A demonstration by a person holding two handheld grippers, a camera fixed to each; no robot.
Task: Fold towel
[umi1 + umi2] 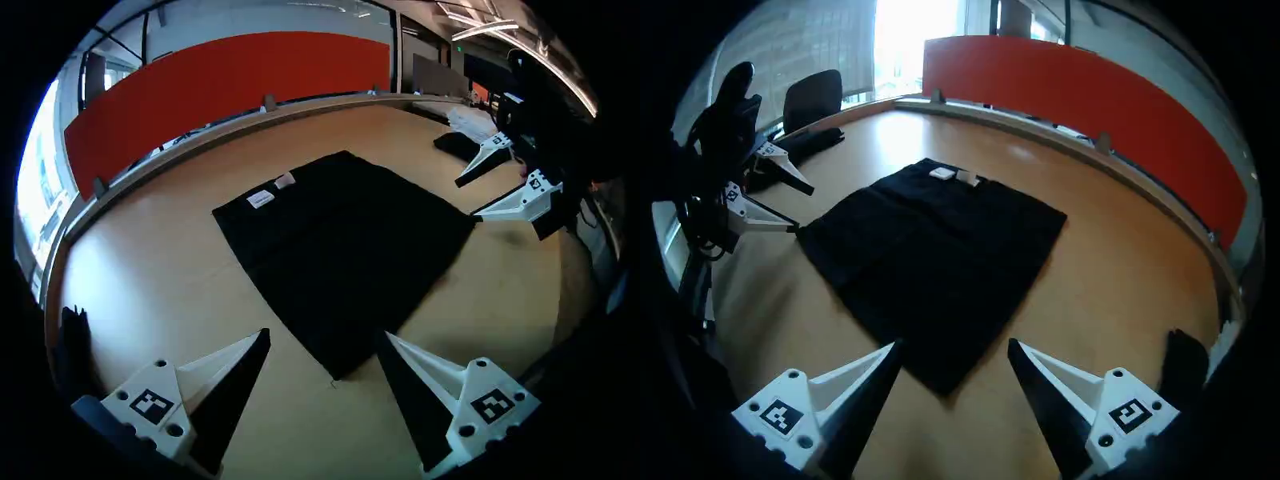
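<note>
The left gripper [322, 338] gapes wide and empty, as does the right gripper [954, 346]. Each has a corner of the black towel [344, 240] between its fingers at lower centre, flat on the table [160, 264]. Uneven pinches would likely skew the fold.

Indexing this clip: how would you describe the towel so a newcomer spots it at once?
Find the long wooden table edged by a red partition. At its middle lies the black towel, spread flat. Two small white tags at one edge set it apart from the smaller dark bundle near the table's end.
</note>
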